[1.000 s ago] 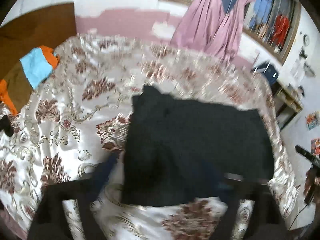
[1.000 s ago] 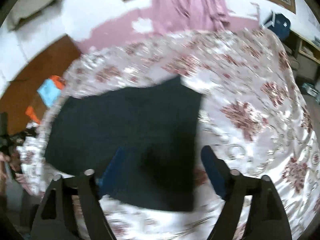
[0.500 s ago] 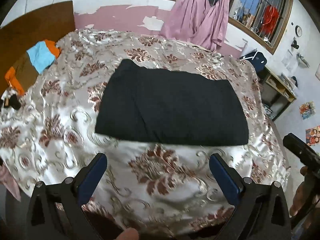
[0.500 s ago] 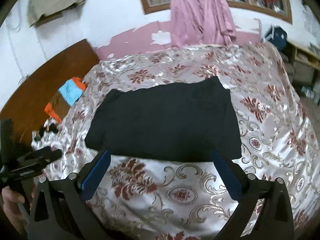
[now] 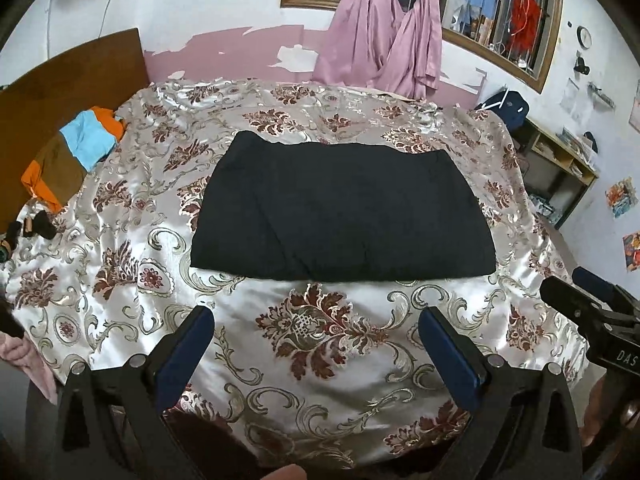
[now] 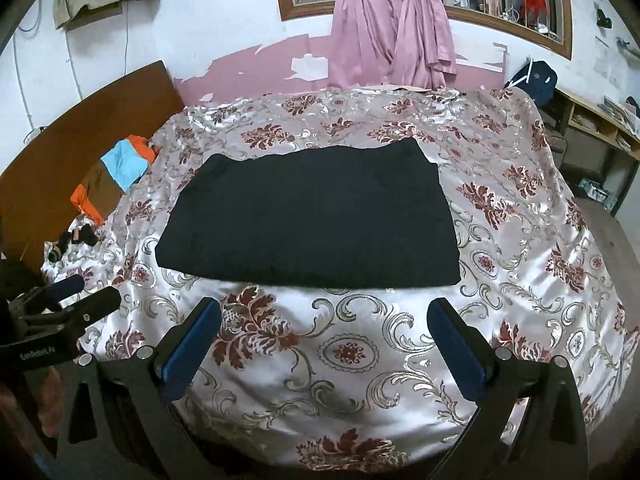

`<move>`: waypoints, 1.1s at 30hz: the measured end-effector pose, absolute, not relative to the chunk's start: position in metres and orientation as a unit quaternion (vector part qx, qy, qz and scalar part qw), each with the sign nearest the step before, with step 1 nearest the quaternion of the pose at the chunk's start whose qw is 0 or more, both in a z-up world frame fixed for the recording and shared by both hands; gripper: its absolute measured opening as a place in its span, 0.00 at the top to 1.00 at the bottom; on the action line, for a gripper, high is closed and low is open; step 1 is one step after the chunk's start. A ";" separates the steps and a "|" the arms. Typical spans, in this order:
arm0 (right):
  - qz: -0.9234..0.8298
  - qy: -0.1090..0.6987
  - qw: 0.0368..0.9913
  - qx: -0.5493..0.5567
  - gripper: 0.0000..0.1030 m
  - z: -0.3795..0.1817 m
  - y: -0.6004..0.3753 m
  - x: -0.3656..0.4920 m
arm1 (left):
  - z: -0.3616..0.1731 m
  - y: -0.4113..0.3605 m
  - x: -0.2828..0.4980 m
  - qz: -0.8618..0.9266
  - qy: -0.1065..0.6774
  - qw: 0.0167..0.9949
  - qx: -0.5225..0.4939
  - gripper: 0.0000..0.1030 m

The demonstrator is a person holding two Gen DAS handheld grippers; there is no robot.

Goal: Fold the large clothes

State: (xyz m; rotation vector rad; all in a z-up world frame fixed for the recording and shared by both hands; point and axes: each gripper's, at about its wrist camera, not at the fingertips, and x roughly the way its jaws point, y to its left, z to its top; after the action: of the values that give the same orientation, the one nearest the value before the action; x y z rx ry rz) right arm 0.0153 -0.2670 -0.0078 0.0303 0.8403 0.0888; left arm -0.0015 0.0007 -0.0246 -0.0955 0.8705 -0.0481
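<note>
The black garment [image 5: 340,208] lies folded flat mid-bed on the floral bedspread [image 5: 320,336], its layers hard to make out. The left gripper [image 5: 316,344] and right gripper [image 6: 324,332] hover near the bed's edge, angled down, jaws wide and empty.

Below my jaws spreads the bed [image 5: 320,360], which fills the middle and lower part of both views. It is covered by a shiny white bedspread [image 6: 360,360] with maroon flowers and grey scrolls. On it, at the centre of the frame, lies the folded black garment [image 5: 340,212], flat and roughly rectangular, its near edge straight. At the left edge, against the brown headboard [image 5: 60,80], sits a pile of orange, brown and light blue clothes [image 5: 72,152]. Lower left, near the bed's edge, lie a few small dark objects [image 6: 76,240] I cannot identify.
</note>
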 end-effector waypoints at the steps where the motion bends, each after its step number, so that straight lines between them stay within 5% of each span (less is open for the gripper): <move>1: 0.043 0.407 0.912 0.013 0.02 -0.009 -0.267 0.015 | -0.024 0.001 -0.002 -0.022 0.421 0.906 -0.044 0.00; 33: 0.038 0.394 0.918 0.008 0.02 -0.004 -0.267 0.013 | -0.020 -0.001 0.002 -0.024 0.419 0.906 -0.049 0.00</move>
State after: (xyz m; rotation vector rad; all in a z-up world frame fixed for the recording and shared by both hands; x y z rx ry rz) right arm 0.0127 -0.2667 -0.0039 0.0157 0.8092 0.0789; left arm 0.0018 -0.0011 -0.0202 -0.1010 0.8656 -0.0488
